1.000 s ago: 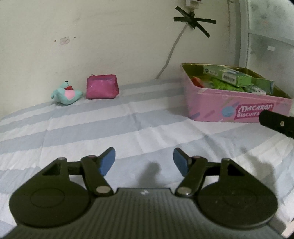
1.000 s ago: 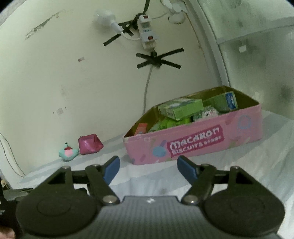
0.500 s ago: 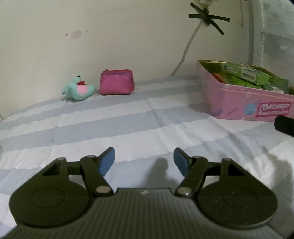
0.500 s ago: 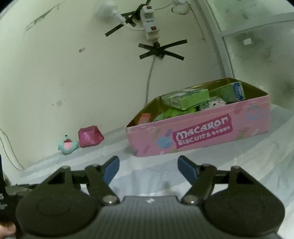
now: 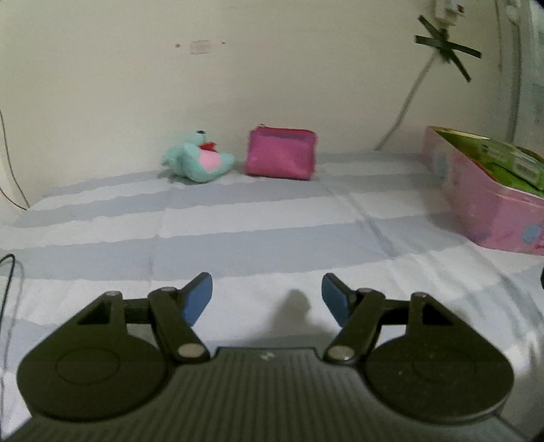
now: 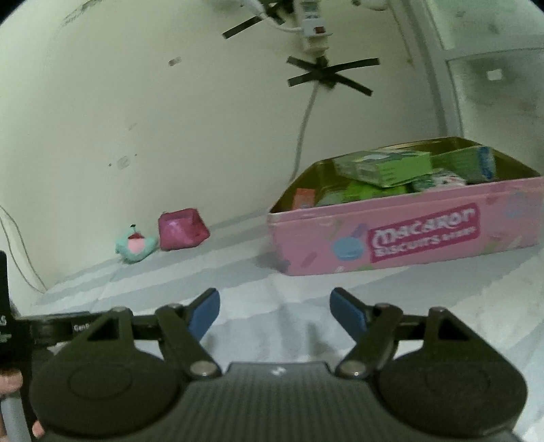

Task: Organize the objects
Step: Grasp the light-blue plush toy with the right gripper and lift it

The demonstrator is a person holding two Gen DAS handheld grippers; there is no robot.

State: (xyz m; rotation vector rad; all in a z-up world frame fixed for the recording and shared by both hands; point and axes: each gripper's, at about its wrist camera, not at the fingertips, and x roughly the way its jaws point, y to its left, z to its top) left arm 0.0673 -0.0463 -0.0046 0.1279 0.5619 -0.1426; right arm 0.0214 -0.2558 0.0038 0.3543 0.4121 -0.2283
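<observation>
- The striped bedsheet (image 5: 258,238), in grey-blue and white bands, fills the lower half of both views and runs back to a cream wall (image 5: 238,85).
- The pink biscuit tin (image 6: 404,234) marked "Macaron Biscuits" sits on the sheet near the wall, its lid off; in the left wrist view only its left end (image 5: 476,207) shows at the right edge.
- Inside the tin lie several green cartons (image 6: 384,168) (one tilted across the top of the others), plus a small orange packet (image 6: 303,199) leaning at the near left corner.
- The left gripper (image 5: 267,297) hangs low over the sheet with its blue-padded fingers (image 5: 199,297) spread wide and nothing between them; it faces the two small items at the wall.
- The right gripper (image 6: 273,314) is likewise spread and empty, pointing toward the left end of the tin.
- The magenta zip pouch (image 5: 280,154) stands against the wall, well left of the tin.
- The teal plush toy (image 5: 197,159) with a pink patch lies just beside the pouch, on its left (a narrow gap shows between them).
- A white power strip (image 6: 314,27) is fixed to the wall with crossed black tape (image 6: 328,74), its cable (image 6: 304,129) dropping behind the tin.
</observation>
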